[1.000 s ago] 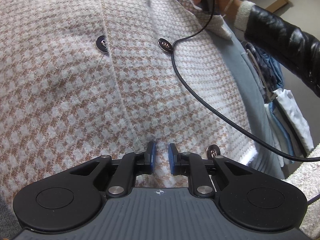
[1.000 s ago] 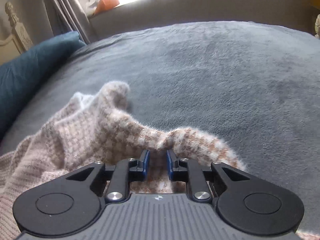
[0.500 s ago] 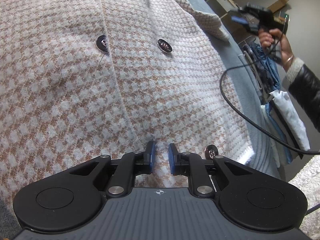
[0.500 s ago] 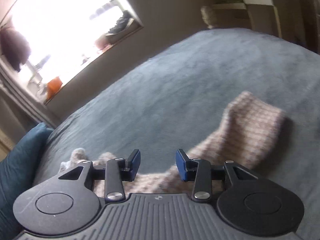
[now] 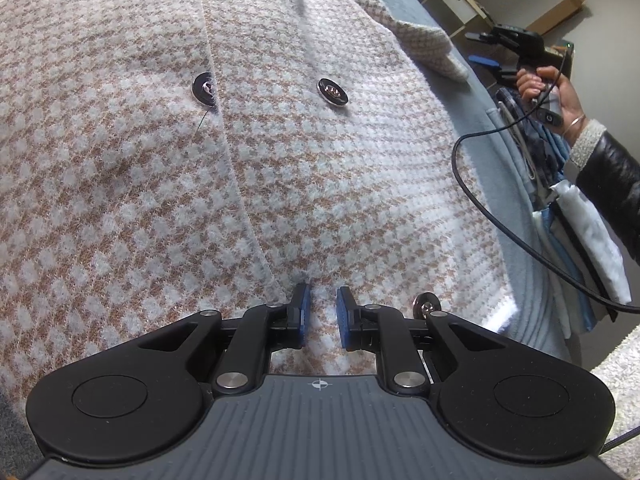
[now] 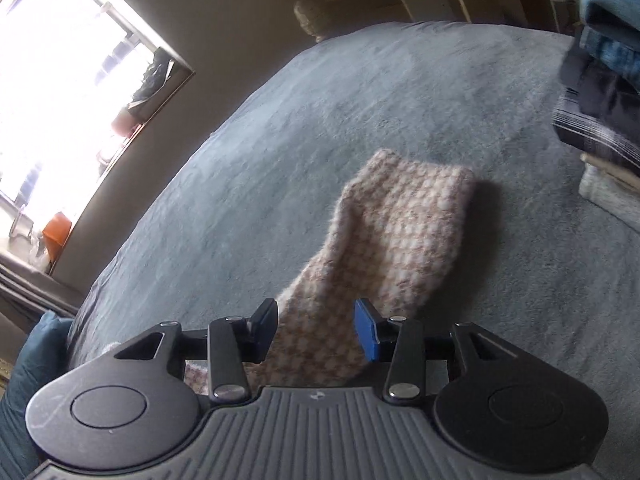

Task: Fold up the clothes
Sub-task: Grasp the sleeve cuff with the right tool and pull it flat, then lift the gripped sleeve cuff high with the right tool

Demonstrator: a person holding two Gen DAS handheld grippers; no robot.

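Note:
A pink-and-white houndstooth coat lies spread flat on the bed, its dark buttons facing up. My left gripper sits at the coat's near hem, its jaws nearly together with a fold of the fabric pinched between them. One coat sleeve lies stretched out on the grey blanket. My right gripper hangs open above the sleeve's near part and holds nothing. In the left wrist view that gripper is off to the right of the bed, held by a hand.
A stack of folded clothes stands at the bed's right side, also visible as the stack past the coat's edge. A black cable loops over the coat's right edge. A blue pillow lies at the left, under a bright window.
My right gripper let go of the sleeve, opened, and pulled back to the right off the coat; the sleeve now lies flat. The left gripper has stayed put.

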